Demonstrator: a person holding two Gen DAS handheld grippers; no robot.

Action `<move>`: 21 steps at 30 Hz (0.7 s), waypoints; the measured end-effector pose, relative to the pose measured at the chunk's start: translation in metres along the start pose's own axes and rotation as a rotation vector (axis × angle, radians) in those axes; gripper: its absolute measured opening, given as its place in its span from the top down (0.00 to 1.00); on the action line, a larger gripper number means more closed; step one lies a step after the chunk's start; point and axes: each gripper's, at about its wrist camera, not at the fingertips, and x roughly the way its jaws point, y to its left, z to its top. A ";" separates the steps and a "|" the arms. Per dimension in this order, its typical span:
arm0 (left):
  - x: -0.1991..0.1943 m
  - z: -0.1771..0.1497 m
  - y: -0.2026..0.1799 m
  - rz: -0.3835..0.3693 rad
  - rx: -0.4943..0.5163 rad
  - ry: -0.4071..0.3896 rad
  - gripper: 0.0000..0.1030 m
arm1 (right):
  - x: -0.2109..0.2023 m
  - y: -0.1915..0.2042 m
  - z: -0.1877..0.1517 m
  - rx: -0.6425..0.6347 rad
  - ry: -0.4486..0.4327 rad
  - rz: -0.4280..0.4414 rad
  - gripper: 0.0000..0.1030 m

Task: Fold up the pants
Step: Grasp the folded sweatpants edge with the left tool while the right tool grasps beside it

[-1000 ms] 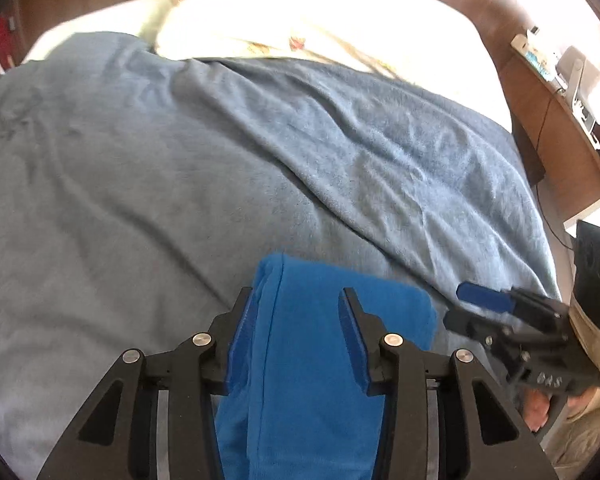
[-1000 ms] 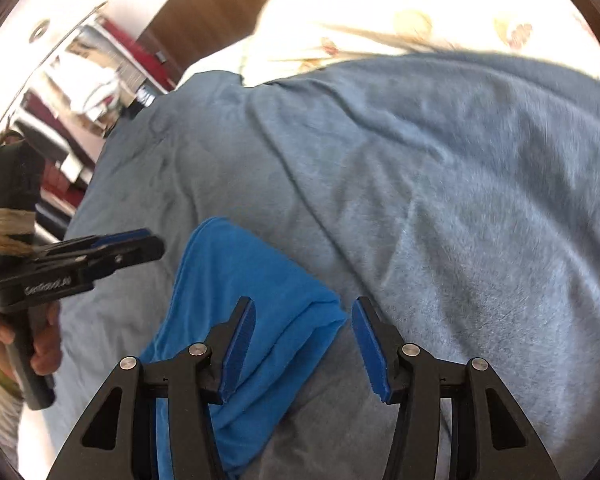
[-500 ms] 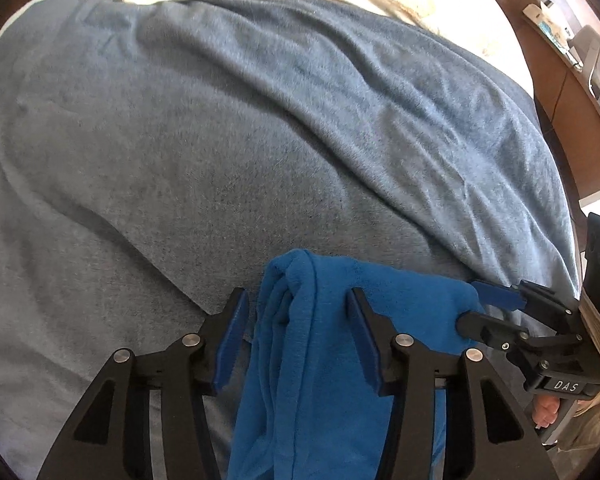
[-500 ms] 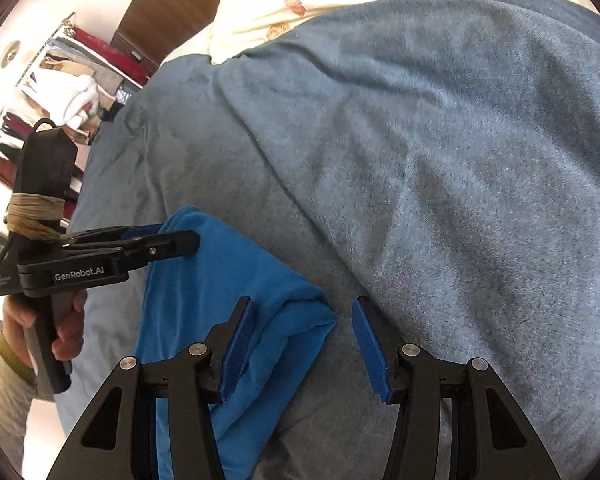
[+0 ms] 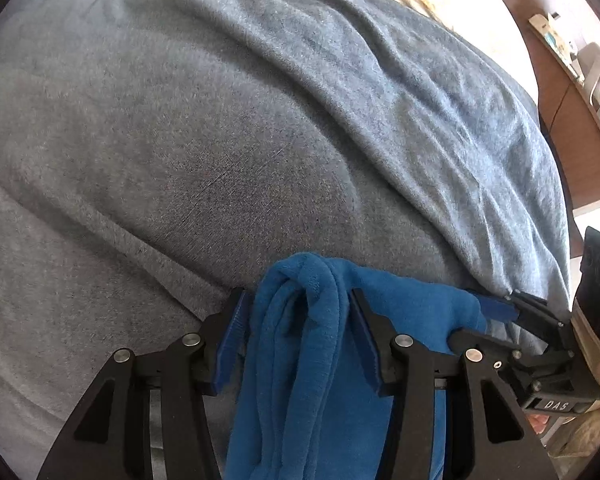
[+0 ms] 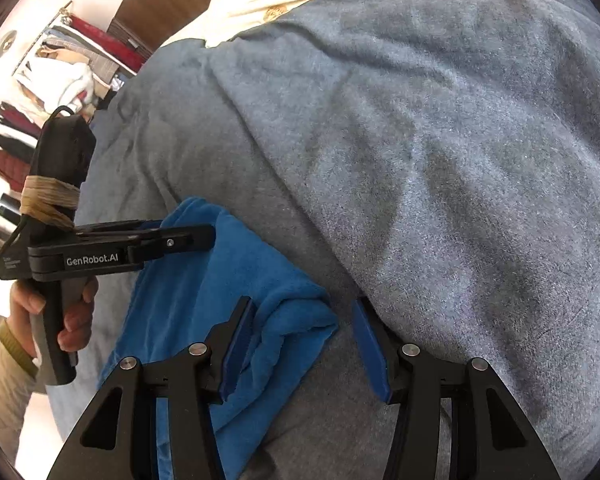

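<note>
Blue pants bunched lengthwise between half-open left gripper pads, unpinched; right gripper half-open, straddling near corner only; bundle runs leftward from it.

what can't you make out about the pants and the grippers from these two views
- Blue pants, left wrist view: the lower part runs off the bottom edge and behind the left gripper, so full length and fold count are hidden.
- Pants, right wrist view: the near end is cut off by the right gripper frame and the bottom edge.
- Whether either gripper's pads press the cloth is unclear.
- Shelf items, right wrist view: too small and distorted.
</note>
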 end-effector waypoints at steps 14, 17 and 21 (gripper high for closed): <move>-0.059 -0.021 -0.025 0.001 0.028 -0.142 0.78 | -0.031 0.027 0.010 -0.129 -0.040 0.043 0.75; -0.089 -0.033 -0.030 0.023 0.045 -0.191 0.78 | -0.052 0.048 0.010 -0.210 -0.086 0.049 0.75; -0.115 -0.050 -0.033 0.048 0.044 -0.225 0.78 | -0.077 0.075 0.001 -0.315 -0.140 0.058 0.77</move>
